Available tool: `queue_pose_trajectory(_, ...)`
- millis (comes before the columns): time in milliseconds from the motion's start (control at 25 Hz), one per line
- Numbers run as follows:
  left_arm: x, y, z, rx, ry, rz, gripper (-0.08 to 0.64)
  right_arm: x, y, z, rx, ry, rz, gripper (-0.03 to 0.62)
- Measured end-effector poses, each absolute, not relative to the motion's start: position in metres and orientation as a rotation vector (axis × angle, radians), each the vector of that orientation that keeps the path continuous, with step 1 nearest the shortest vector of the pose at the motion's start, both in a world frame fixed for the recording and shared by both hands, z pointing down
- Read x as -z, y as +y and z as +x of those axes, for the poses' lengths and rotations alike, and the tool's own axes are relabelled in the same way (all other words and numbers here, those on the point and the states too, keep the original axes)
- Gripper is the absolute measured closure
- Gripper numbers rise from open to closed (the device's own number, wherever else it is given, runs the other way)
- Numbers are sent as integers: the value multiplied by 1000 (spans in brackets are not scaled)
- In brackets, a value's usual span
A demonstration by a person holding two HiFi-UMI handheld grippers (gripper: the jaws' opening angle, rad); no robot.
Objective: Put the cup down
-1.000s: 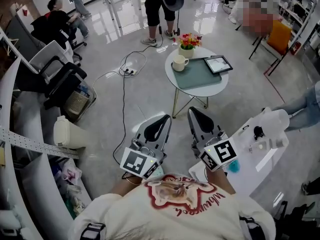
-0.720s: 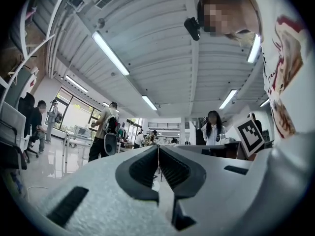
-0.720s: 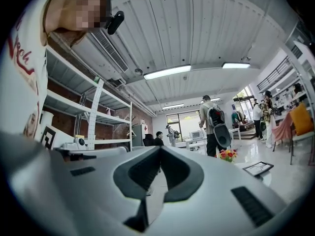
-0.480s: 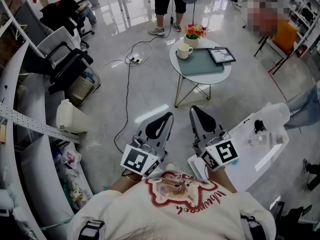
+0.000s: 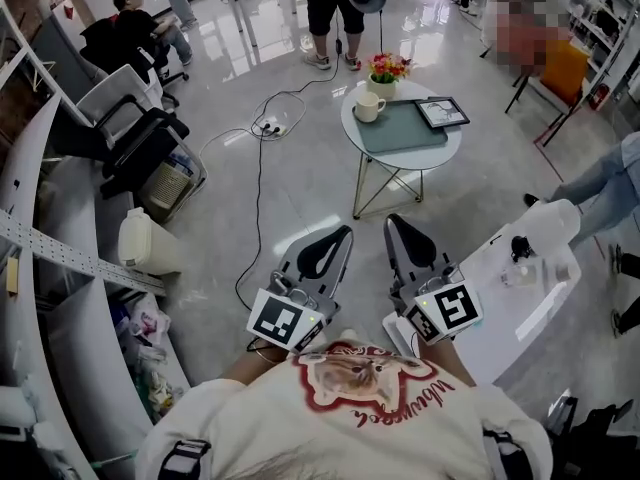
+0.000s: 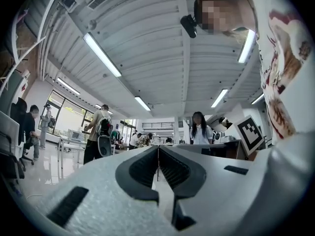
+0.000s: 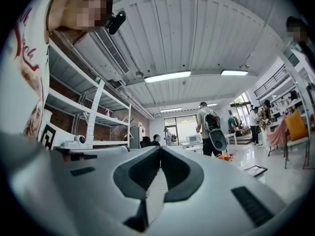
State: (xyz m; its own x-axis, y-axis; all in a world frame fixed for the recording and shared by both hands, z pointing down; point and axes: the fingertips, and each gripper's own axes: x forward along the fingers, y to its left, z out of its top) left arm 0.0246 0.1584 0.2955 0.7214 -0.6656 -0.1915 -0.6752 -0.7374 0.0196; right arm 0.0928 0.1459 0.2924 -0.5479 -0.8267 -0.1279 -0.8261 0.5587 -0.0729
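Open office-lab, shelving (image 5: 60,253), office chairs (image 5: 120,108)

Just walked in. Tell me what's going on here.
A person stands holding a tool in each hand. The left tool and the right tool are both shut and empty, held near the chest and pointing forward. The cup sits on the round table ahead, next to the flowers, with nothing touching it. Neither tool is close to it.

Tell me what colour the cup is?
The cup is creamy white, clearest in the head view.
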Motion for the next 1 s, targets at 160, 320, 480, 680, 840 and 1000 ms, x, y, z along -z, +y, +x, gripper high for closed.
queue_pose_trajectory(160, -295, 158, 18, -307, 1128, -2861, 543, -293, 149, 88, -12, 2639, -1426, 565)
queue_pose_trajectory(320, -295, 158, 14, -319, 1130, -2859, 543, -293, 151, 82, -25, 2650, -1416, 565)
queue_pose_trajectory(480, -295, 160, 15, -316, 1123, -2868, 543, -296, 152, 80, -6, 2653, -1416, 565)
queue_pose_trajectory(680, -296, 160, 12, -325, 1126, -2868, 543, -296, 153, 76, -10, 2661, -1405, 565)
queue_pose_trajectory(840, -295, 160, 10, -334, 1131, -2876, 543, -296, 154, 74, -11, 2662, -1406, 565)
queue_pose_trajectory(1000, -292, 164, 8, -348, 1137, -2891, 543, -294, 158, 71, -15, 2665, -1407, 565)
